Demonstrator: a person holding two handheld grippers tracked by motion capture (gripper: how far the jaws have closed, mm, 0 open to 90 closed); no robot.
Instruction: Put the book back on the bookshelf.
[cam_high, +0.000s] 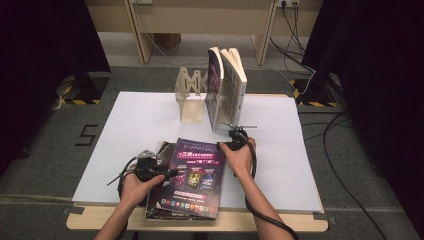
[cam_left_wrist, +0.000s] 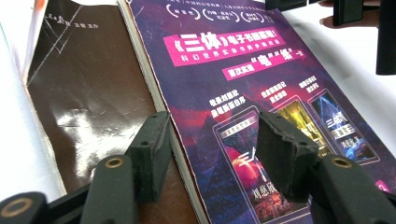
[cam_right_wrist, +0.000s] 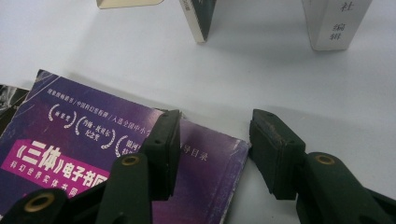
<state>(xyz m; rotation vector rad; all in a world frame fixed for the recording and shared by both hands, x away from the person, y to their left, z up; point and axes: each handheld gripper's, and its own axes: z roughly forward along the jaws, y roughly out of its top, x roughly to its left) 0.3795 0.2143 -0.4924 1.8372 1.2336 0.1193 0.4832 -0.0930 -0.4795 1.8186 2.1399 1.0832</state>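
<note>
Purple book (cam_high: 194, 176) lies flat at the worktop's (cam_high: 280, 165) near edge, long axis running away from me. My left gripper (cam_left_wrist: 212, 154) straddles its left long edge, fingers spread — right gripper (cam_right_wrist: 215, 151) straddles the far right corner, fingers spread too, nothing pinched.

«三体» on the purple book cover (cam_left_wrist: 243, 84); "5" on the floor (cam_high: 86, 135)

The white tabletop (cam_high: 150, 120) is brightly lit from above; dark curtains (cam_high: 45, 40) flank it. Glare is seen on the brown cover (cam_left_wrist: 88, 121); near jaws are blurred.
</note>
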